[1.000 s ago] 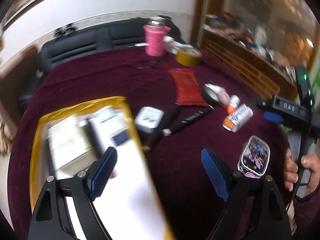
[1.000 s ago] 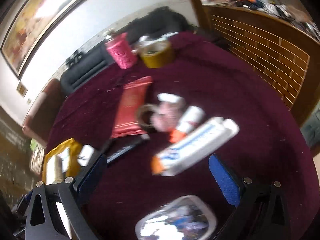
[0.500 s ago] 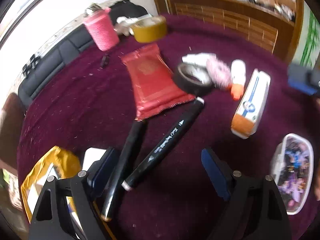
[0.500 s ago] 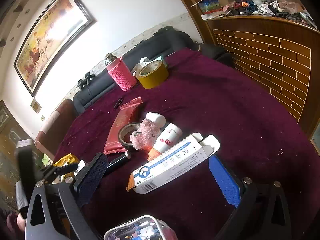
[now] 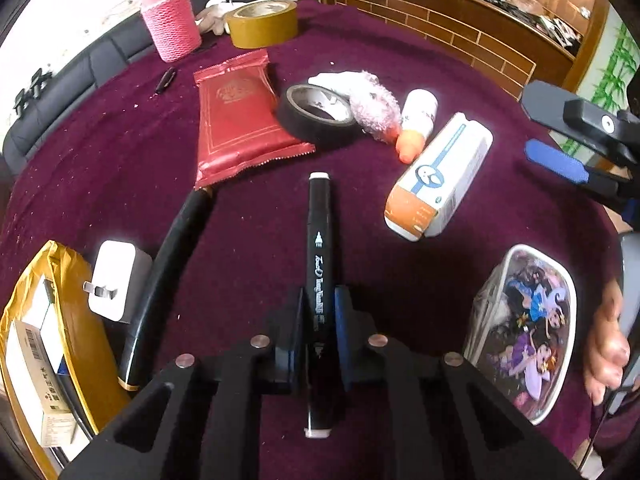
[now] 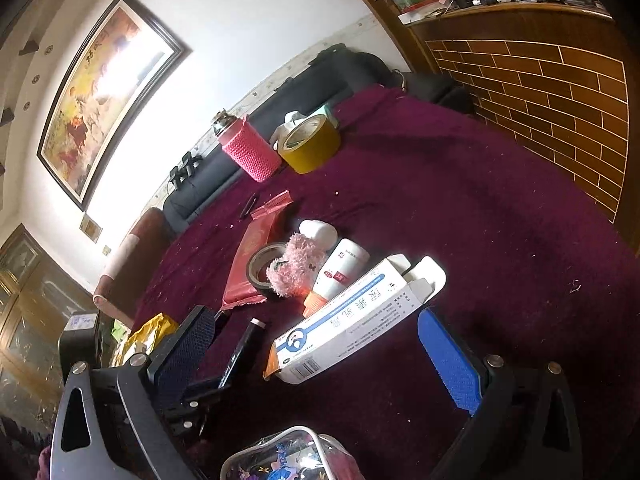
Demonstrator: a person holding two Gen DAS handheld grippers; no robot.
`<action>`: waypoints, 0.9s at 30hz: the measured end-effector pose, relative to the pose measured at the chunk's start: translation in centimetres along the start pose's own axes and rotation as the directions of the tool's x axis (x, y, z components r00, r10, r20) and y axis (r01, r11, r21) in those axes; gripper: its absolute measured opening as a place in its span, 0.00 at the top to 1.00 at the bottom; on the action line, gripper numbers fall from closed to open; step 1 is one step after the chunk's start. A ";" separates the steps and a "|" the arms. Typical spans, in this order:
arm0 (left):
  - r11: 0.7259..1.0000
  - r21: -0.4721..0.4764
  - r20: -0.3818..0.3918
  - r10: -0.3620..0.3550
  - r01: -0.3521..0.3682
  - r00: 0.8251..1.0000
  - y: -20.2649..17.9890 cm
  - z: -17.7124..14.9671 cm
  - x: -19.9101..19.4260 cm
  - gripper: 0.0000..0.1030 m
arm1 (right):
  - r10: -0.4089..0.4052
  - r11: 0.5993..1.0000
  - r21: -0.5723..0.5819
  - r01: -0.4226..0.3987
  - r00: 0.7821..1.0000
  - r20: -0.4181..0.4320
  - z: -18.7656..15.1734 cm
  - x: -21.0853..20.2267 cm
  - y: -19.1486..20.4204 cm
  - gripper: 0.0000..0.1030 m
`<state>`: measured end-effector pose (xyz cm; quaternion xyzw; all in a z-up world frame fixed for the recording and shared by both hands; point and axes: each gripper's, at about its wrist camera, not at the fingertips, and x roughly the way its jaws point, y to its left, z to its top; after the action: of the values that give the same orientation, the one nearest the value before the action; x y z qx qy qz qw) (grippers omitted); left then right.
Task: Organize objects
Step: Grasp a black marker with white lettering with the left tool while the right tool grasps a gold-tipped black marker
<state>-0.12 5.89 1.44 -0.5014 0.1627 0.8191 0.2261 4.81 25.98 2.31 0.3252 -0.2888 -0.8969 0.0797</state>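
marker (image 5: 319, 240) between pen (image 5: 168, 276), box (image 5: 438, 184)

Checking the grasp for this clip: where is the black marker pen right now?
In the left wrist view, the black marker pen lies on the maroon tablecloth, pinched between the left gripper fingers, with the long black pen to its left.

A home living room. A framed painting (image 6: 108, 92) hangs above the black sofa (image 6: 280, 108). A cluttered wooden counter (image 6: 520, 52) stands beside that sofa.
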 end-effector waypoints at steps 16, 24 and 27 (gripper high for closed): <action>0.994 -0.106 0.071 0.027 -0.019 0.997 -0.6 -2.8 -1.9 0.87 | -0.104 0.994 -0.020 0.103 0.995 -0.012 -0.3 0.7 -0.1 0.00; 0.964 -0.239 0.252 -0.054 0.116 0.966 1.7 -8.1 -10.2 0.86 | -0.167 0.984 -0.068 0.165 0.986 -0.021 -0.7 1.1 0.3 0.00; 0.953 -0.271 0.313 -0.049 0.138 0.948 3.1 -10.3 -13.2 0.86 | -0.205 0.971 -0.121 0.205 0.979 0.012 -0.6 0.6 1.5 0.01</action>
<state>11.16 -4.60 8.84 -0.4046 -0.0196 0.8894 0.2117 4.71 24.29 2.46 0.3482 -0.1987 -0.9161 0.0065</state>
